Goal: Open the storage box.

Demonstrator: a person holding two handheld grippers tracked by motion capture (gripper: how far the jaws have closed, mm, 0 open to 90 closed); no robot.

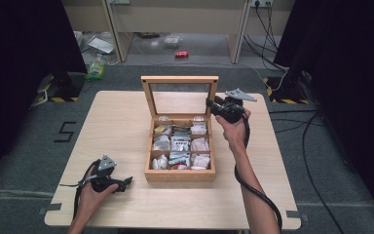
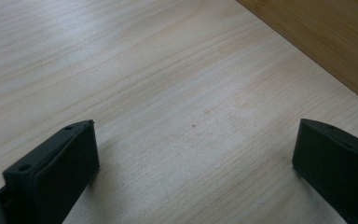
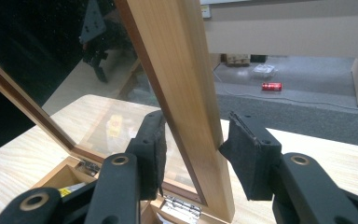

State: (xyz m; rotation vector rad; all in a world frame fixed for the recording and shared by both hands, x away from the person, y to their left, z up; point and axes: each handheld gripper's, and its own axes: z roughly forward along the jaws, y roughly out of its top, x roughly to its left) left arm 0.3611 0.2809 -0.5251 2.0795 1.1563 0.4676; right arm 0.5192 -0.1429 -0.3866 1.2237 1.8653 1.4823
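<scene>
Right gripper (image 3: 191,154) jaws straddle upright lid (image 3: 182,93) right frame edge, one pad touching, grip unsure; left gripper (image 1: 108,179) jaws wide, idle on worktop (image 1: 126,122).

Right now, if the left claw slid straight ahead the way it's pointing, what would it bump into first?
Probably the wooden box. The left claw is open and low over the bare table, and the box's side crosses the far right corner ahead. How far off it is, and whether the claw would catch it squarely, is hard to judge.
</scene>
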